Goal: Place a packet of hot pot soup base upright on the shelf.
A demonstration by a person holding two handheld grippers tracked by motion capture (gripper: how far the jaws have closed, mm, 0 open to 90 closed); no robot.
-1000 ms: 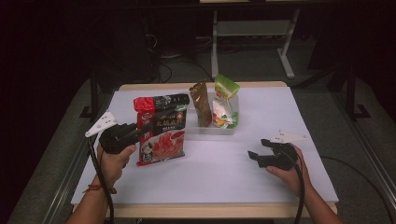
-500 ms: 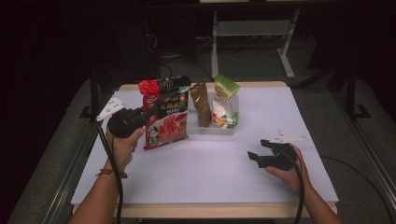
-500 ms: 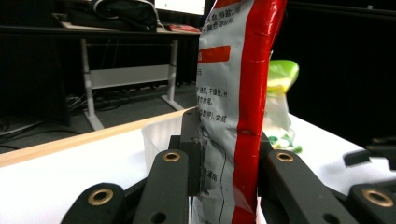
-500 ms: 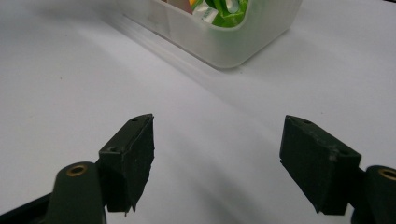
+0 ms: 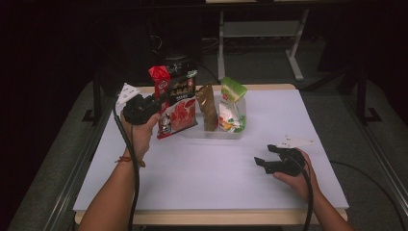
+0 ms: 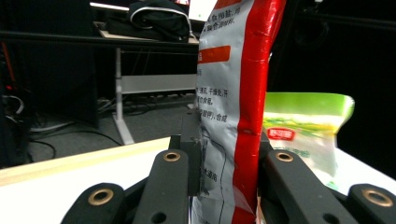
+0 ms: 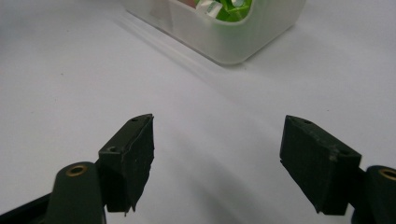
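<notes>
My left gripper (image 5: 153, 105) is shut on the edge of a red, white and black snack packet (image 5: 176, 103), which it holds upright above the table beside the left end of a clear plastic tub (image 5: 211, 132). In the left gripper view the packet (image 6: 233, 93) stands pinched between the jaws of the left gripper (image 6: 229, 186). A brown packet (image 5: 208, 107) and a green packet (image 5: 232, 109) stand in the tub. My right gripper (image 5: 262, 162) rests on the table at the front right, and in its own view the right gripper (image 7: 217, 158) is open over bare white sheet.
A white sheet (image 5: 211, 173) covers the table, with a wooden edge (image 5: 202, 217) at the front. The tub's corner (image 7: 233, 44) lies ahead of the right gripper. A white desk frame (image 5: 260, 33) stands on the floor behind the table.
The left hand has carried the packet up off the table and away from me, toward the tub, tilting it upright. The right hand has not moved.
</notes>
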